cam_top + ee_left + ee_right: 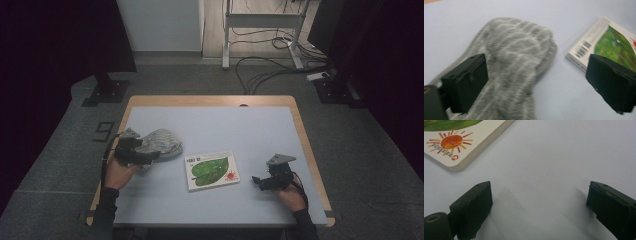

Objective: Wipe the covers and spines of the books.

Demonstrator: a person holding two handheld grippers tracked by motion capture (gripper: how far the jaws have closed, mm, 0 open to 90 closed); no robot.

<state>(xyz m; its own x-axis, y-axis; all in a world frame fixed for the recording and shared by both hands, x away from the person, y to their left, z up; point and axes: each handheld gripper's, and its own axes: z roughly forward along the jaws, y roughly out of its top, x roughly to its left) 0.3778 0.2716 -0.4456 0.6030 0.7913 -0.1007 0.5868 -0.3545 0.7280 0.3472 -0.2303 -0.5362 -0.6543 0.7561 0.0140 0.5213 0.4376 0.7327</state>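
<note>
Left gripper (145, 156): left-centre of the high view, jaws spread wide, hovering over the grey-and-white knitted fabric piece (161, 141).
Fabric: lies flat on the pale blue table mat (215, 125), left of centre.
Book: white board book with green leaf cover (212, 170), frame centre, just beside the fabric.
Right gripper (257, 181): lower right, jaws wide, nothing between them, near the book's corner.

The room sits dim and dark at the edges, the table (210, 130) evenly lit from above, while the left gripper view blurs and soft shadows trail the jaws.
</note>
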